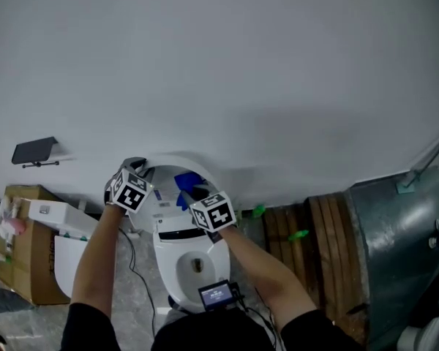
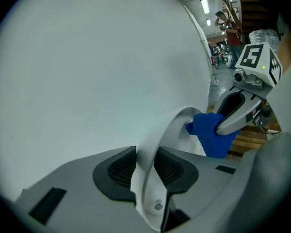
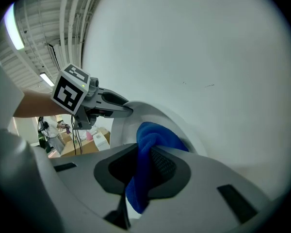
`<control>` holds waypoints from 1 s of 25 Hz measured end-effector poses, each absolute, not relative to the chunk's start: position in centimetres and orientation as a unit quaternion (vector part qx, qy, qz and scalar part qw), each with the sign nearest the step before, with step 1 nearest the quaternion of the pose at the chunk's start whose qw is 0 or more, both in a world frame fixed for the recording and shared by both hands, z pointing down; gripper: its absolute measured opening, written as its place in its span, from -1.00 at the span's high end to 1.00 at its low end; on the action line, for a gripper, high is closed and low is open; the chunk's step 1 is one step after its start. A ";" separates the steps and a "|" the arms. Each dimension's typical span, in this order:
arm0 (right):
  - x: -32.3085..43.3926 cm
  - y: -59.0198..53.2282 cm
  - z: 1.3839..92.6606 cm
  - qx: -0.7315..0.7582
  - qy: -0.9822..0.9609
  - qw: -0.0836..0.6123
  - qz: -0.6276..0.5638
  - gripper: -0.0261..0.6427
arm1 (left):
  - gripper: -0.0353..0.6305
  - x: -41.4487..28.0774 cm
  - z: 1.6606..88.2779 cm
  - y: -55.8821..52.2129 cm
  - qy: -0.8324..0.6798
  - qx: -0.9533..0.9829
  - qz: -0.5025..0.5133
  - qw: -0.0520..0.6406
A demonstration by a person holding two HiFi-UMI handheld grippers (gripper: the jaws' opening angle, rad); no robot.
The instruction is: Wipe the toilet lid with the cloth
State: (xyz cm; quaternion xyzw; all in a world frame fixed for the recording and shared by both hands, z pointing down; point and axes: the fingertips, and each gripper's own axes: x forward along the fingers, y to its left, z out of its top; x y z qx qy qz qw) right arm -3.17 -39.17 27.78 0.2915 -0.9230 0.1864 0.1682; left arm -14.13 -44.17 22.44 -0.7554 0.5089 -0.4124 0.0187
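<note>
The white toilet lid [image 1: 164,168] stands raised against the pale wall, above the bowl [image 1: 177,258]. My left gripper [image 1: 135,168] is at the lid's left edge; in the left gripper view its jaws [image 2: 145,166] are shut on the lid's thin white rim [image 2: 150,144]. My right gripper [image 1: 192,194] is shut on a blue cloth [image 1: 187,184], which lies against the lid's right part. The cloth [image 3: 146,144] bulges out between the right gripper's dark pads [image 3: 161,165]. Each gripper sees the other: the right gripper [image 2: 235,111] with the cloth [image 2: 211,136], and the left gripper [image 3: 117,107] on the rim.
A cardboard box [image 1: 22,243] and a white carton [image 1: 55,214] stand at the left of the toilet. Wooden slats [image 1: 314,232] and a grey metal body [image 1: 399,247] are at the right. A small screen [image 1: 217,294] sits near my chest.
</note>
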 end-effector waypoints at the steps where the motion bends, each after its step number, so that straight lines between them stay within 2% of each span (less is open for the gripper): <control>1: -3.6 -39.6 27.7 0.293 -0.923 0.168 0.185 0.75 | 0.54 -14.3 22.5 -44.4 0.507 -0.759 -0.408 0.017; 9: -7.3 -43.2 26.7 0.325 -0.915 0.156 0.180 0.75 | 0.54 -14.2 22.5 -45.0 0.430 -0.805 -0.407 0.035; 17: -10.1 -45.8 27.3 0.343 -0.911 0.174 0.150 0.75 | 0.54 -16.3 23.5 -43.3 0.421 -0.820 -0.383 0.063; 25: -13.6 -46.9 28.5 0.329 -0.915 0.191 0.134 0.75 | 0.54 -23.1 29.6 -40.4 0.451 -0.793 -0.410 0.011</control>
